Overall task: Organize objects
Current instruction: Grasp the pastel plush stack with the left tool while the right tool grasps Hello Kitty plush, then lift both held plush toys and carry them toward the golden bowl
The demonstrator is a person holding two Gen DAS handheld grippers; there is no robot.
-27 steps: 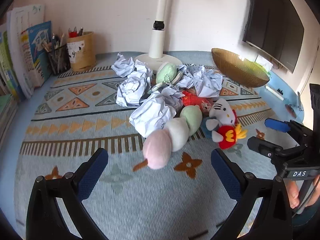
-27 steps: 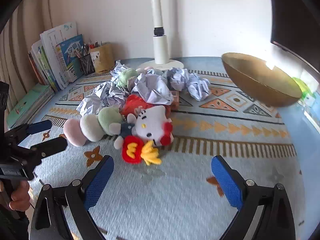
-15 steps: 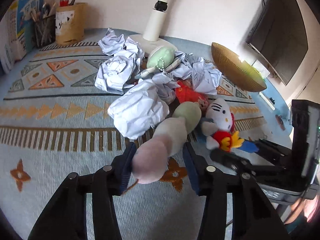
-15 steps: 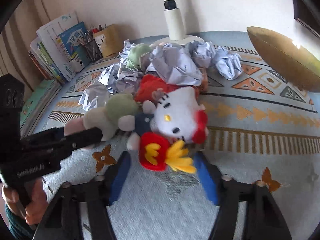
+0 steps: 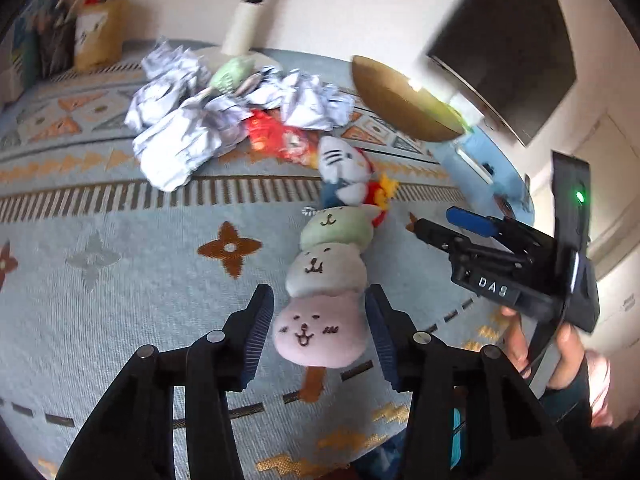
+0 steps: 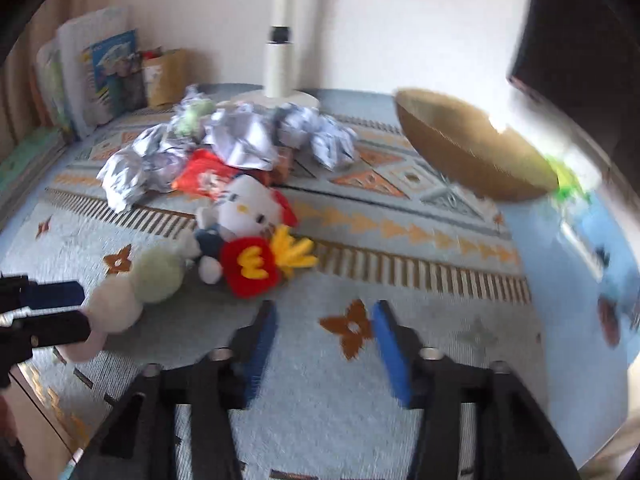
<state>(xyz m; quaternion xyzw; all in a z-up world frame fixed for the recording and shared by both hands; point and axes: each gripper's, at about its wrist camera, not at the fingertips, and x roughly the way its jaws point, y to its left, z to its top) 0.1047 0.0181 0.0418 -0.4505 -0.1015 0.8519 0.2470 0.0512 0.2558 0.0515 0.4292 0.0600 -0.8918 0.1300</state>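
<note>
Dango plush (image 5: 324,292): three stacked soft balls, pink, white and green, each stitched with a small face, on a brown stick. The pink ball is pinched between the blue-padded fingers (image 5: 258,330) of the left gripper (image 5: 318,330), and the plush is seen raised above the patterned rug (image 5: 120,280), its green end pointing toward the other toys. In the right wrist view the same plush (image 6: 132,292) is seen at the left edge, held by the other tool.

Right gripper (image 6: 324,344): jaws are set partly spread, with nothing between them; it is held above the rug (image 6: 400,420), just in front of the toy pile.

White cat plush (image 6: 248,208): laid on the rug with a red and yellow fries-shaped plush (image 6: 260,268) against it.

Crumpled paper balls (image 5: 176,148): heaped behind the toys, several touching one another. A red packet (image 5: 276,140) is lodged among them, and a green plush (image 5: 232,74) is set on top at the rear.

Golden bowl (image 6: 472,156): placed at the rug's far right corner, well apart from the pile.

White lamp post (image 6: 280,64): stood behind the pile on a round base.

Pen holder (image 5: 98,32) and books (image 6: 96,76): kept against the wall at far left. The frames are blurred.
</note>
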